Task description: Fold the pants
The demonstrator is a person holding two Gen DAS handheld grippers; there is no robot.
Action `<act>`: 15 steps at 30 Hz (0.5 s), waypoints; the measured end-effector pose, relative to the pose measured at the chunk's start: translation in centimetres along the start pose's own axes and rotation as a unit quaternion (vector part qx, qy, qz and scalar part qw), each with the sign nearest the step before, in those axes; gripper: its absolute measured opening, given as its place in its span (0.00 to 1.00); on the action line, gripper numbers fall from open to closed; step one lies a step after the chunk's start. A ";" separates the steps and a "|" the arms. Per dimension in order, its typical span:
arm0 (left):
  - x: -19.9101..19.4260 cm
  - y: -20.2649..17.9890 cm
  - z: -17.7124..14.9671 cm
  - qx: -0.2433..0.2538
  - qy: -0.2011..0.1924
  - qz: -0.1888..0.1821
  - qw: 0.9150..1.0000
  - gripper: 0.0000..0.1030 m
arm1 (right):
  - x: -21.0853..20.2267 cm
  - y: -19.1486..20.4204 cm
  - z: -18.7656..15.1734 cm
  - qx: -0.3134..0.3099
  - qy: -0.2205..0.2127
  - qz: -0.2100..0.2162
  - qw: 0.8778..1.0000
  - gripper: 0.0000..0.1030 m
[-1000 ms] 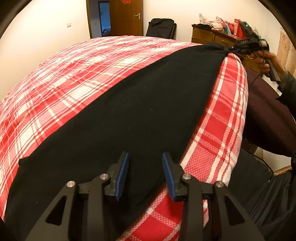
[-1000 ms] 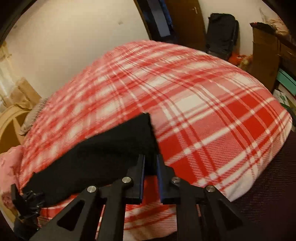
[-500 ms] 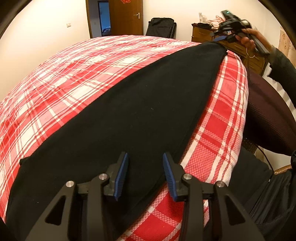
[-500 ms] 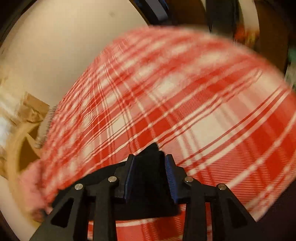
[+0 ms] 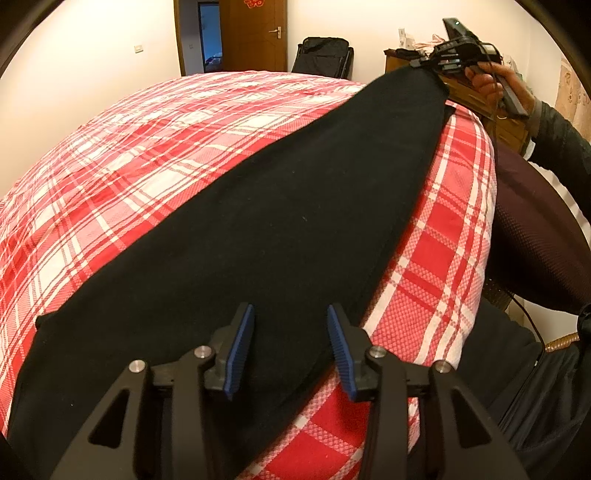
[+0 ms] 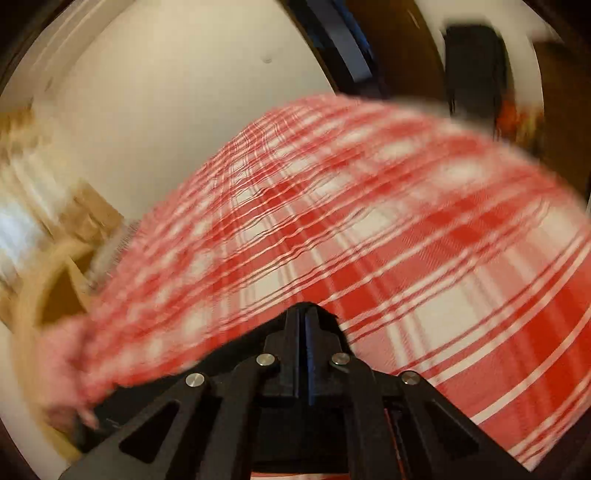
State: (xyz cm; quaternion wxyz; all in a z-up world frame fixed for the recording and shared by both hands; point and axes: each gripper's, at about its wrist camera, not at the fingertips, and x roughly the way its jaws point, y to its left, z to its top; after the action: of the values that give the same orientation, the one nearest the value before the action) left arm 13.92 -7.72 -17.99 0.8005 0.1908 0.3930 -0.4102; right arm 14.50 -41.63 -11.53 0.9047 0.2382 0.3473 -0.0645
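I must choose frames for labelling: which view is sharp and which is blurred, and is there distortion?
Left wrist view: sharp, warm indoor light, strong fisheye bulge of the plaid bed; black pants clearly outlined. Right wrist view: heavy motion blur over bed and background; only the right gripper, jaws closed, stays crisp.

Matt black cloth pants (image 5: 280,229) lie on a red-and-white checked woven bedspread (image 5: 155,147) with a fine waffle texture. The left gripper (image 5: 291,347) is matt black plastic with ribbed blue pads (image 5: 240,350) and bright metal screws. A glossy wooden door (image 5: 255,35) stands behind.
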 end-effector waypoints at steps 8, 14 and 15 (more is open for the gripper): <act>0.0 0.0 0.0 -0.001 -0.002 0.002 1.000 0.45 | 1.1 -3.0 -1.1 0.006 0.029 -0.102 0.994 0.59; -0.1 -0.8 -0.3 0.023 -0.010 0.024 0.999 0.45 | -2.4 -3.2 -3.8 0.040 0.011 -0.040 0.998 0.58; 0.0 -0.9 -0.3 0.028 -0.009 0.027 0.999 0.45 | -2.5 -2.7 -4.4 0.034 0.013 -0.044 0.998 0.51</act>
State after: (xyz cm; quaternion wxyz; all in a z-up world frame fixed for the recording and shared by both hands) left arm 13.05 -8.08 -18.14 0.8093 0.2195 0.3690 -0.4009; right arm 9.23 -42.05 -13.70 0.8876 0.2540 0.3672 -0.1131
